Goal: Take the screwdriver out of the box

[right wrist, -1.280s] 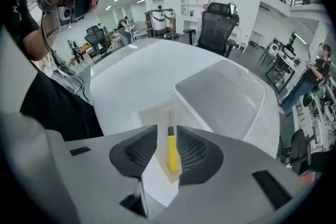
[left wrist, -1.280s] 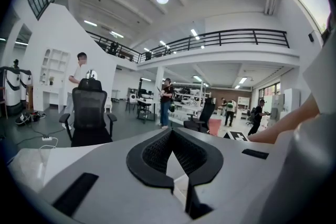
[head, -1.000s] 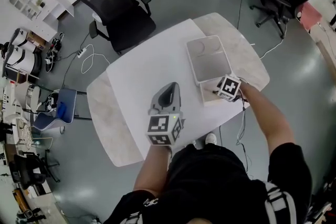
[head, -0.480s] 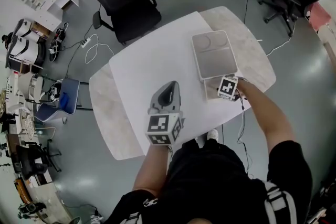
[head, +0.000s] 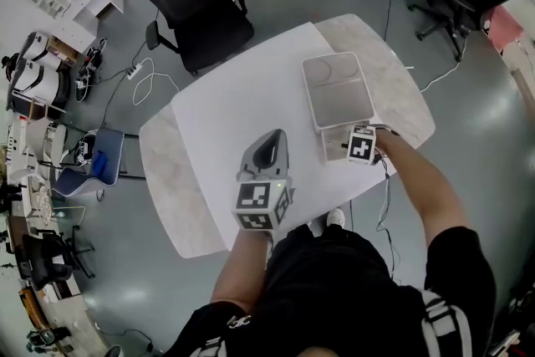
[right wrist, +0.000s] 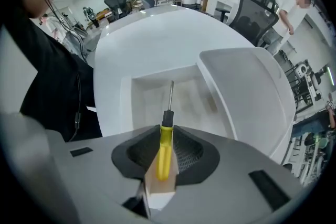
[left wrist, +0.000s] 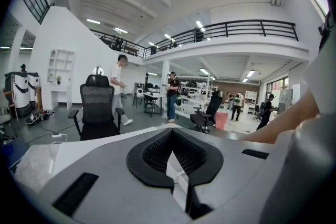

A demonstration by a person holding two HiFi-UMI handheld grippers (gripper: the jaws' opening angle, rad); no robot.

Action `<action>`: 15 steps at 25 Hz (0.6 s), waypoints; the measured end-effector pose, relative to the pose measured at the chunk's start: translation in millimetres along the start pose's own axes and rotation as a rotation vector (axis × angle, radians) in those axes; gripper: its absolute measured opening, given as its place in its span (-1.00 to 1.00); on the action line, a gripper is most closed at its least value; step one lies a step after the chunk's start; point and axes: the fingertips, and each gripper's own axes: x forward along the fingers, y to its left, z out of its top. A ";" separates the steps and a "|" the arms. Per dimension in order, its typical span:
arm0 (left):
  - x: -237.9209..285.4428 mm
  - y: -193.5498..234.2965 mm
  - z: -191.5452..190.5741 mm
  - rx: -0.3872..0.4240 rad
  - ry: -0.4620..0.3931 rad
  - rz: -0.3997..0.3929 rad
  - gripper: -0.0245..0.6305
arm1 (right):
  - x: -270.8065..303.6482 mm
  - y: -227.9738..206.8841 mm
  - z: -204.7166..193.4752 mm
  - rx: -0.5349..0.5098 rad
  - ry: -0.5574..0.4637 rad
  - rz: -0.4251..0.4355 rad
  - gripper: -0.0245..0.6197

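A screwdriver (right wrist: 166,145) with a yellow handle and a thin metal shaft points into the open shallow white box (right wrist: 126,93). My right gripper (right wrist: 167,132) points steeply down over the box (head: 333,148). Its jaws are closing, with the pads against the handle on both sides. The box's hinged lid (head: 337,89) lies open and flat on the far side. In the head view the marker cube hides the screwdriver and the right gripper's (head: 358,146) tips. My left gripper (head: 267,142) hovers over the white table (head: 234,100) near its front edge, shut on nothing, with only table showing past the left gripper's (left wrist: 171,153) tips.
A black office chair (head: 194,8) stands beyond the table's far left corner. Cables (head: 142,84) run across the grey floor to the left. More chairs and people are farther off in the hall. The table's front edge (head: 334,205) runs just before the box.
The right gripper has sunk a little over the box and rolled at the wrist. The left gripper has kept its place.
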 end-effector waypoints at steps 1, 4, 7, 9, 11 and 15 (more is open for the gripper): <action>0.5 -0.9 0.9 0.001 -0.003 -0.004 -0.88 | -4.1 -0.4 1.6 0.001 -0.014 -0.009 -0.67; 1.3 -2.3 3.3 0.000 -0.013 -0.015 -0.88 | -18.3 -1.8 9.8 0.025 -0.080 -0.031 -0.68; 3.1 -4.8 7.4 0.000 -0.028 -0.028 -0.88 | -38.9 -5.5 19.6 0.059 -0.162 -0.075 -0.68; 4.0 -7.2 11.3 0.001 -0.041 -0.039 -0.88 | -55.7 -9.2 25.1 0.107 -0.229 -0.113 -0.68; 4.4 -10.4 15.0 0.003 -0.053 -0.050 -0.88 | -74.3 -10.8 30.0 0.185 -0.313 -0.144 -0.69; 5.5 -18.5 22.2 0.007 -0.074 -0.079 -0.88 | -115.1 -15.0 37.4 0.304 -0.489 -0.235 -0.69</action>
